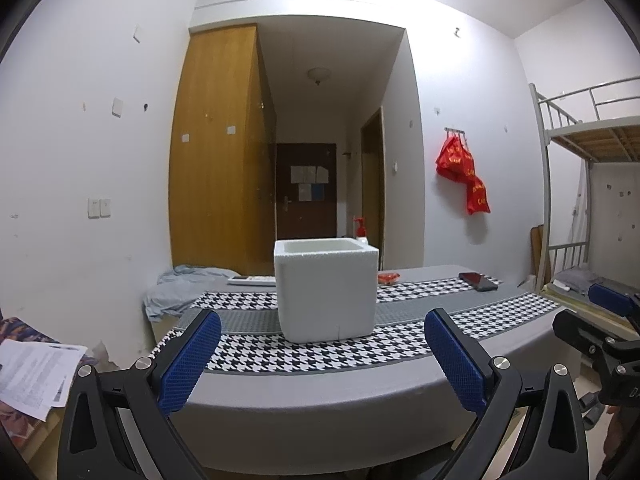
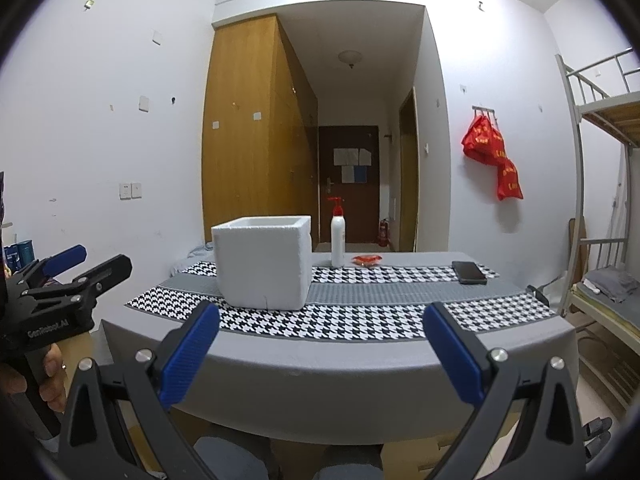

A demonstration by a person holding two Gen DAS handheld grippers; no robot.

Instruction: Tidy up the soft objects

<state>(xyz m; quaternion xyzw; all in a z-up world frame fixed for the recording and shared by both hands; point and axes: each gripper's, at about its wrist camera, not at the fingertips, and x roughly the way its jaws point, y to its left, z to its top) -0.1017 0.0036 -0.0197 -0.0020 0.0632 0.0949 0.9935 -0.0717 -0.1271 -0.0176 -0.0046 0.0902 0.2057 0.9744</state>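
A white foam box [image 1: 326,290] [image 2: 262,262] stands open-topped on the grey table [image 1: 320,392] [image 2: 340,368], on a houndstooth runner. A small red soft packet [image 1: 389,277] [image 2: 367,259] lies behind it at the far side. My left gripper [image 1: 322,356] is open and empty, held back from the table's near edge, facing the box. My right gripper [image 2: 320,354] is also open and empty, short of the near edge, with the box ahead to its left. Each gripper shows in the other's view: the left gripper [image 2: 76,264], the right gripper [image 1: 608,312].
A white pump bottle with a red top [image 2: 338,236] and a dark phone [image 2: 469,272] [image 1: 478,281] sit at the table's far side. A crumpled pale blue cloth [image 1: 176,288] lies at the far left. A bunk bed [image 2: 600,200] stands right; papers [image 1: 36,372] lie left.
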